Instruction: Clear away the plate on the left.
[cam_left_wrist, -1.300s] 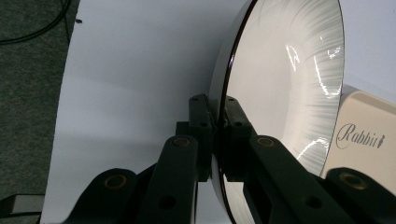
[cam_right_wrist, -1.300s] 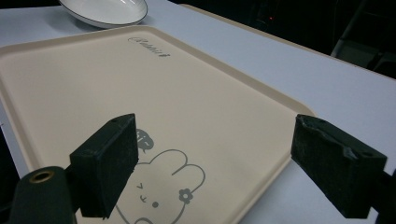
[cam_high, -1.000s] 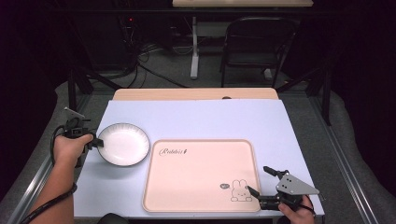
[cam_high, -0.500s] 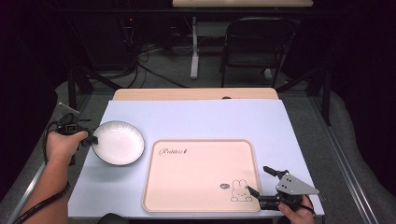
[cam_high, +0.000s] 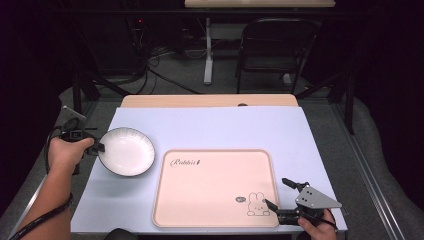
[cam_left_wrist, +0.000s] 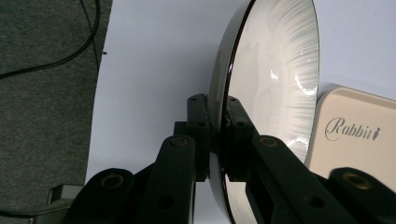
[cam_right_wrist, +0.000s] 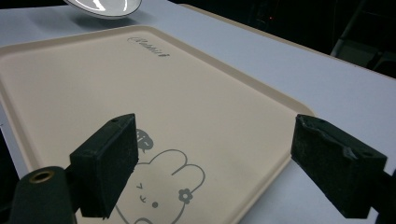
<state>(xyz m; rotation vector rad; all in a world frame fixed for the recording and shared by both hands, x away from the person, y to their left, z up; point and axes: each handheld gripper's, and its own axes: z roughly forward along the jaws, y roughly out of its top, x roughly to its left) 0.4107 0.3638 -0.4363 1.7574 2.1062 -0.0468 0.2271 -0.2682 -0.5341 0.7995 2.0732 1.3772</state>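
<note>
the table (cam_high: 210, 125) carries a pink tray (cam_high: 215, 187) at its near edge. near the left edge, the left gripper (cam_high: 97, 148) pinches the white bowl (cam_high: 126, 151) by its rim; it could slip. the right gripper (cam_high: 279, 199) gapes empty over the tray's near right corner.

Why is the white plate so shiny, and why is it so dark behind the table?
In the left gripper view, light glints in bright streaks on the plate, clamped at its rim by the left gripper. In the high view, the lit table stands out while the room behind is dim; the plate casts a soft shadow. In the right gripper view, the near jaws look blurry and the tray sharper.
</note>
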